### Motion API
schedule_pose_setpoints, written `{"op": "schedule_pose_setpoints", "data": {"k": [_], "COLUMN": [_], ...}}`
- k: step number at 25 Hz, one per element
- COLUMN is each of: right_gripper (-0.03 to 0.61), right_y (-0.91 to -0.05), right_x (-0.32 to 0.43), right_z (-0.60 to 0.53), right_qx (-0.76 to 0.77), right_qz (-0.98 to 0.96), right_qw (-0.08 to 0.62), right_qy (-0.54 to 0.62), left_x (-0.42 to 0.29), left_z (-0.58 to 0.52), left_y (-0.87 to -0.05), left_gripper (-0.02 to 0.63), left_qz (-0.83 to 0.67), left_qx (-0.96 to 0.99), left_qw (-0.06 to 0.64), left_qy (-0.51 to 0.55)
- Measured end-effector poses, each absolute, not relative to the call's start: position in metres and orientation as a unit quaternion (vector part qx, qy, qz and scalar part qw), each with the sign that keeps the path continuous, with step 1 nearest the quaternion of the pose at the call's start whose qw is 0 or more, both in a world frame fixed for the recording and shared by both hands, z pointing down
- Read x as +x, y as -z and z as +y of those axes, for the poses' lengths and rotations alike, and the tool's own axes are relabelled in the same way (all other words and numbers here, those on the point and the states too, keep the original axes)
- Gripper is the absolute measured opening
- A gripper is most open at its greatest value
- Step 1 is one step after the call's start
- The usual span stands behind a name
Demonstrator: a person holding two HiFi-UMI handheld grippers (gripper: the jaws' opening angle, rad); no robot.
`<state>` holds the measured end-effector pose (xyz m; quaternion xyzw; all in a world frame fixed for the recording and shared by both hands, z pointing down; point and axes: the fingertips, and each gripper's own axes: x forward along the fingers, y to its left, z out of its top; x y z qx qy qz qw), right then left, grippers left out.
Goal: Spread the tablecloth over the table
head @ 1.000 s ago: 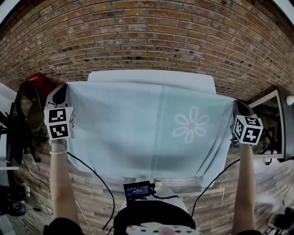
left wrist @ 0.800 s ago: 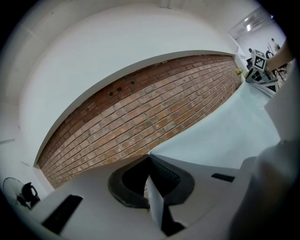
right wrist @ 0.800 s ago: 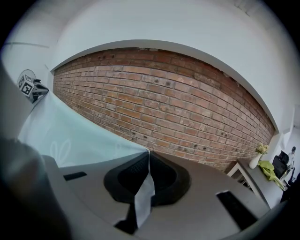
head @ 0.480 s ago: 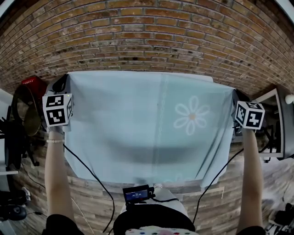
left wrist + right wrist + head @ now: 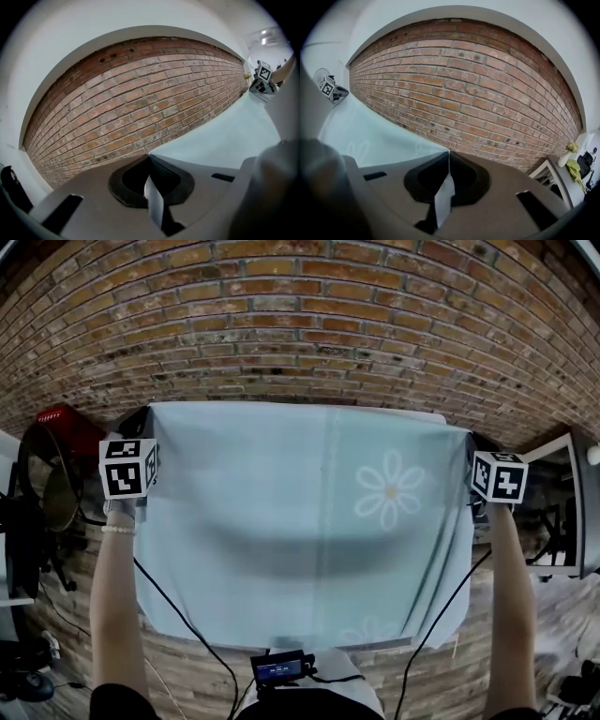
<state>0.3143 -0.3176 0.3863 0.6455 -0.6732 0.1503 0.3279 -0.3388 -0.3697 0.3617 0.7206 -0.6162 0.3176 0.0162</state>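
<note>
Left hand-held gripper (image 5: 149, 158) and right hand-held gripper (image 5: 448, 154), each pinched shut on a far corner of the pale daisy-print tablecloth (image 5: 281, 512), have swept it forward and lower, so it now hangs over nearly the whole counter (image 5: 424, 413); laying it down looks close.

Pale blue tablecloth (image 5: 281, 521) — daisy print — stretched out flat.

Left gripper (image 5: 149, 155) and right gripper (image 5: 448, 152) carry black-and-white marker cubes (image 5: 128, 480) and black cables (image 5: 178, 615).
</note>
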Motion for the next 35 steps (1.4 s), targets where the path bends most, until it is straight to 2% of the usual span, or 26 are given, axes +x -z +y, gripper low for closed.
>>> {"op": "schedule_pose_setpoints", "data": {"k": [20,35], "right_gripper": [0.034,0.034], "right_y": [-0.499,-0.487], "right_x": [0.329,0.322], "right_z": [-0.399,-0.497], "right_qx": [0.644,0.640], "right_qz": [-0.625,-0.624], "right_qw": [0.402,0.435], "right_qy": [-0.183,-0.110], "left_x": [-0.324,-0.328], "left_z": [-0.459,-0.539], "left_y": [-0.479,-0.475], "left_gripper": [0.015,0.015], "left_qz": [-0.575,-0.587], "left_qx": [0.724,0.710], "left_qw": [0.041,0.008], "left_qy": [-0.378,-0.389]}}
